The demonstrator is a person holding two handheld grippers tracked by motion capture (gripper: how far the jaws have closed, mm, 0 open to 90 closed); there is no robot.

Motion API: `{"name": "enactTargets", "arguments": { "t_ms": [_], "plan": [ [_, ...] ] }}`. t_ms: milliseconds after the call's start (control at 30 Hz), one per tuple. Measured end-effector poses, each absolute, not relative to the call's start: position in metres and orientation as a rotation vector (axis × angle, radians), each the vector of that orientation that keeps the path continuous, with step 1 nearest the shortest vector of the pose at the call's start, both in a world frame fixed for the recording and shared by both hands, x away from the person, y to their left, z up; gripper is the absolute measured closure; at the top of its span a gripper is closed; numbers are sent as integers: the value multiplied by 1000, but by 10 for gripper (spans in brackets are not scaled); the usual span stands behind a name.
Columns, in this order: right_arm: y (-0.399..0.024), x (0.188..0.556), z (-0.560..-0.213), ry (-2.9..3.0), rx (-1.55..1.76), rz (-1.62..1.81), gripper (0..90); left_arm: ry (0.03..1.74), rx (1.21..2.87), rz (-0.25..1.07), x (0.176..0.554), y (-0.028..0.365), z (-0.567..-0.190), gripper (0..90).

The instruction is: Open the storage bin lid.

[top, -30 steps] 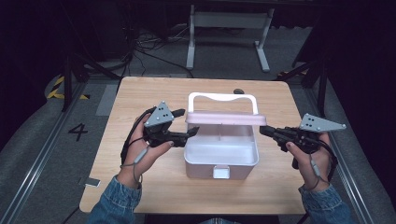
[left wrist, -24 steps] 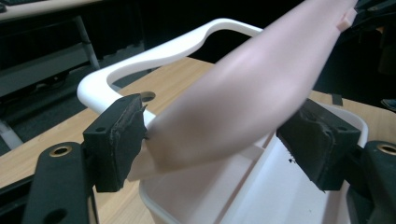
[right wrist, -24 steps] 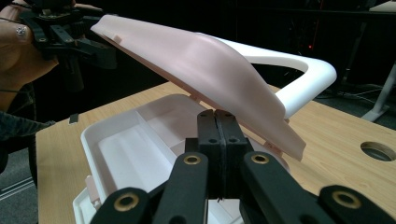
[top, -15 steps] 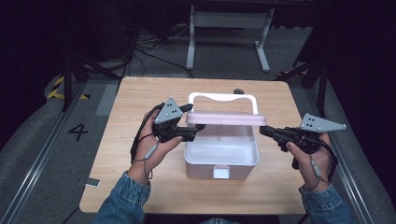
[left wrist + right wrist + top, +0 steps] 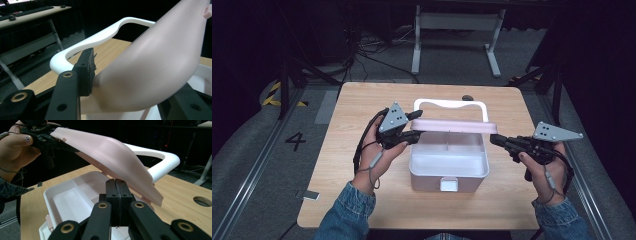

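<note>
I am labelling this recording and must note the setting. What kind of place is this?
Probably a lab or recording studio, not a home. A lone wooden table stands in a dark room, cables run over the floor, and a desk with a keyboard stands behind.

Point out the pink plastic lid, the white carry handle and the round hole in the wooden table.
pink plastic lid (image 5: pixel 112 152), right gripper view, its curved top
white carry handle (image 5: pixel 451 103), high view, its top bar
round hole (image 5: pixel 203 201), right gripper view, its opening
</note>
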State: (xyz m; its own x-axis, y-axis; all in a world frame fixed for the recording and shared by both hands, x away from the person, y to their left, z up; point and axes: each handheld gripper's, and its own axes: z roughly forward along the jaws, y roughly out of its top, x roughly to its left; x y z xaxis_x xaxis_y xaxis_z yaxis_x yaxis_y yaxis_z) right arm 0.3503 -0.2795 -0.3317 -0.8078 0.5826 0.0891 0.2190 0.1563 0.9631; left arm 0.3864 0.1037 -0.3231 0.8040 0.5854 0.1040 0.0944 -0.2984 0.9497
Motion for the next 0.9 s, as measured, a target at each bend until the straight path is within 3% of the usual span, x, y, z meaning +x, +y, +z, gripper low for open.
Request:
{"name": "enactTargets", "arguments": {
  "t_ms": [433,900],
  "plan": [
    [-299,334,-329,2085,812,1657,893,540,1823,444,405,107,-316,591],
    [-317,330,-327,2040,859,1634,886,591,1827,453,432,105,-307,634]
  ]
}}
